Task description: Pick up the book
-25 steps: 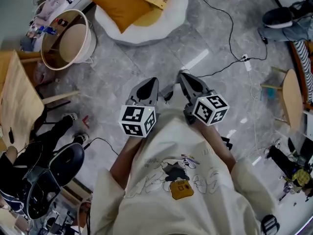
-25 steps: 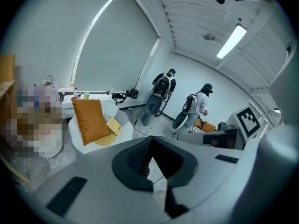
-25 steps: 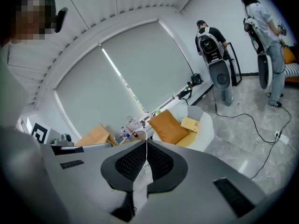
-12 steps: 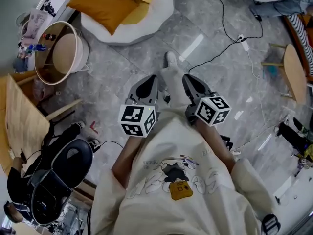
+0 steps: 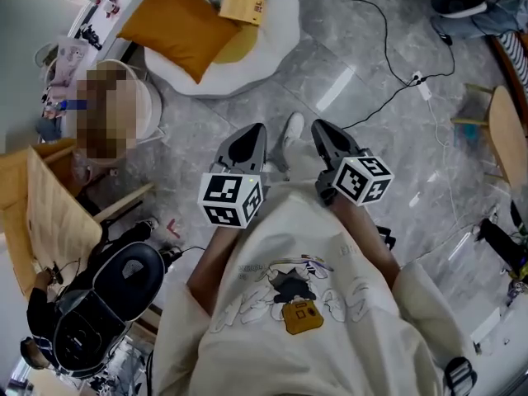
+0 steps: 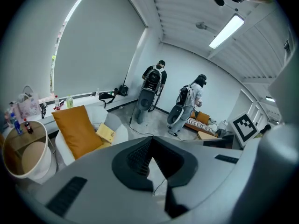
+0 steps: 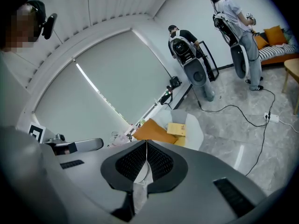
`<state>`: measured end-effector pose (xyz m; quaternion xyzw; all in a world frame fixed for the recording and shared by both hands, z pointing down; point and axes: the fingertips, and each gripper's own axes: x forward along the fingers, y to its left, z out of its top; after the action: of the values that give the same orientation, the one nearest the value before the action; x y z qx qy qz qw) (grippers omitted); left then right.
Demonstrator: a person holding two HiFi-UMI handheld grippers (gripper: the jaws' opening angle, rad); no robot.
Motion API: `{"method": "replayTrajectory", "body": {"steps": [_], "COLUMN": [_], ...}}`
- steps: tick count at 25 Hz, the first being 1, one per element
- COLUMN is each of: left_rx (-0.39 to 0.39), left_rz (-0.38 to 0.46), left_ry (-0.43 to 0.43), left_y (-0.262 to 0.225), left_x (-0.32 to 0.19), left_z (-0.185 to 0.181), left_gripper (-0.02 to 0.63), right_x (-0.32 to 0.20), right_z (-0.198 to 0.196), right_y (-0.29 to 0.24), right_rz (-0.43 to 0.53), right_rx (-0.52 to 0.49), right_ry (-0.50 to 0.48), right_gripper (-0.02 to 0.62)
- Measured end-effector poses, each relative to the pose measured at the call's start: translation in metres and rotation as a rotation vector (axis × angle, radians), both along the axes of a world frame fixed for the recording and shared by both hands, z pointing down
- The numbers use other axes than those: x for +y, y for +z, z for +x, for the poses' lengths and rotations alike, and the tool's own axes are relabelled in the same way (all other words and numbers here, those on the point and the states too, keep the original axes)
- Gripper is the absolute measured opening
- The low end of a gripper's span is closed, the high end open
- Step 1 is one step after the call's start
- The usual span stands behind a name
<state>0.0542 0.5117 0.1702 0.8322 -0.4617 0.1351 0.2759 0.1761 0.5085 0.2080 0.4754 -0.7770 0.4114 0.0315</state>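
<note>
Tan book (image 5: 242,7) lies on the seat (image 5: 283,11), well ahead of us. Left gripper (image 5: 250,139), right gripper (image 5: 323,132): jaws closed, empty. We'd open one on approach.
</note>
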Motion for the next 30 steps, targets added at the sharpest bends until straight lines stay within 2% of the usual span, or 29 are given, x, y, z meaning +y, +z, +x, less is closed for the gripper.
{"method": "replayTrajectory", "body": {"steps": [5, 9, 13, 18, 24, 30], "left_rx": [-0.011, -0.010, -0.018, -0.010, -0.033, -0.027], "left_rz": [0.034, 0.014, 0.005, -0.039, -0.045, -0.069], "left_ry": [-0.021, -0.043, -0.028, -0.040, 0.028, 0.018], "left_y": [-0.017, -0.016, -0.009, 0.000, 0.001, 0.005], "left_x": [-0.051, -0.085, -0.109, -0.122, -0.139, -0.173], "left_z": [0.023, 0.044, 0.063, 0.076, 0.103, 0.090], "left_gripper": [0.006, 0.006, 0.005, 0.005, 0.005, 0.006], "right_x": [-0.056, -0.093, -0.119, -0.129, -0.146, -0.177], "right_z": [0.031, 0.056, 0.078, 0.084, 0.099, 0.086], "right_y": [-0.009, -0.008, 0.002, 0.015, 0.015, 0.017], "right_rz": [0.021, 0.012, -0.011, -0.039, -0.038, -0.049], "right_rx": [-0.006, -0.013, -0.012, -0.029, -0.051, -0.047], "right_ry": [0.007, 0.012, 0.025, 0.006, 0.030, 0.015], "right_gripper": [0.023, 0.023, 0.023, 0.023, 0.023, 0.023]}}
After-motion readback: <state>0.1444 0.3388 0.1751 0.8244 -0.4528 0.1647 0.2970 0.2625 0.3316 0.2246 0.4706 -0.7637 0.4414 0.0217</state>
